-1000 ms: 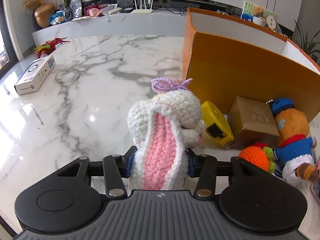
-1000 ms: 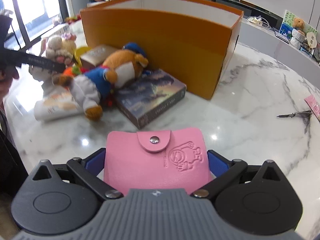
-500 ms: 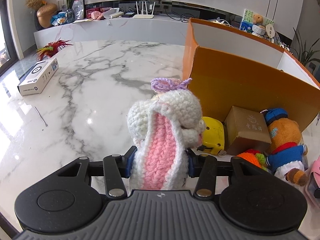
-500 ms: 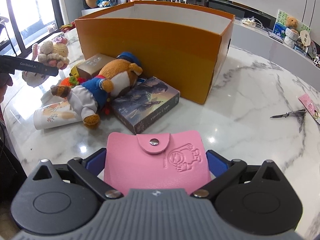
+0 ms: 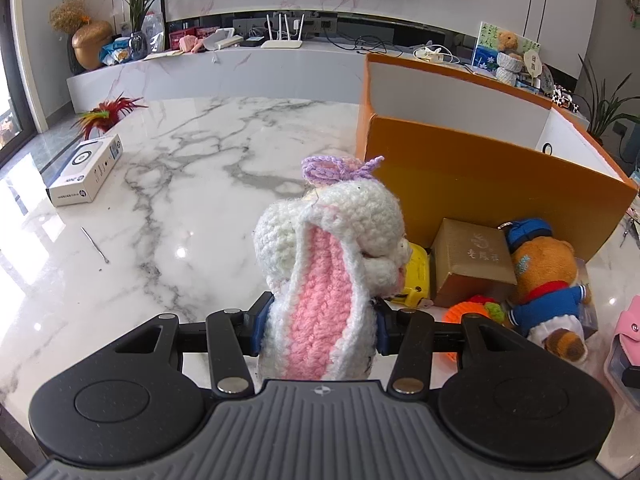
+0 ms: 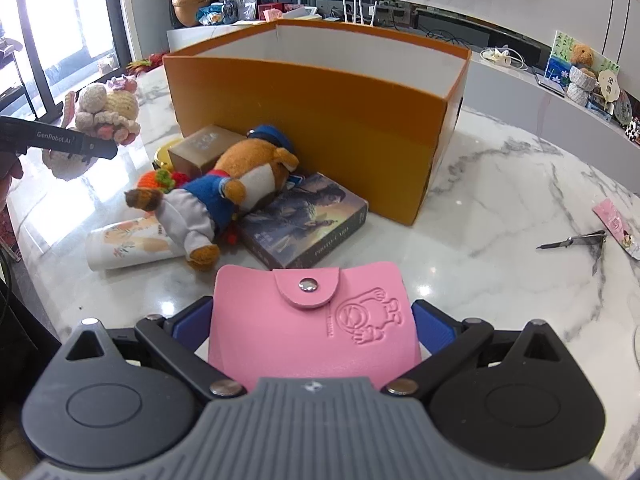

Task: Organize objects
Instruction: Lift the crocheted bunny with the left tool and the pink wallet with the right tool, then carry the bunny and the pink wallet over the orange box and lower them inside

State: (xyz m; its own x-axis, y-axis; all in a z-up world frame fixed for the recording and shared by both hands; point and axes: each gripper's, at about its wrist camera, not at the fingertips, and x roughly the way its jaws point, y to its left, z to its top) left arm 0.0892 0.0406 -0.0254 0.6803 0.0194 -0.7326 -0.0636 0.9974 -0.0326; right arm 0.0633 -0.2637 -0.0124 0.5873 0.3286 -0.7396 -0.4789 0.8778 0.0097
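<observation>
My left gripper (image 5: 318, 326) is shut on a white and pink crocheted bunny (image 5: 328, 256) with a purple bow, held above the marble table, left of the open orange box (image 5: 492, 176). The bunny also shows in the right wrist view (image 6: 106, 116). My right gripper (image 6: 312, 320) is shut on a pink snap wallet (image 6: 316, 320), held above the table in front of the box (image 6: 320, 108). On the table against the box lie a teddy bear in blue (image 6: 232, 188), a brown carton (image 6: 196, 150), a yellow tape measure (image 5: 416, 272), an orange knitted toy (image 5: 468, 312), a dark card box (image 6: 308, 220) and a white cup (image 6: 128, 246).
A white HP box (image 5: 86, 174) and a thin metal pick (image 5: 94, 244) lie on the table's left part. Metal tweezers (image 6: 576, 242) and a pink card (image 6: 618, 226) lie at the right. A low counter with clutter stands behind the table.
Both grippers have risen and drawn back a little with their loads; the orange box and the pile of toys now sit lower and further off in both views.
</observation>
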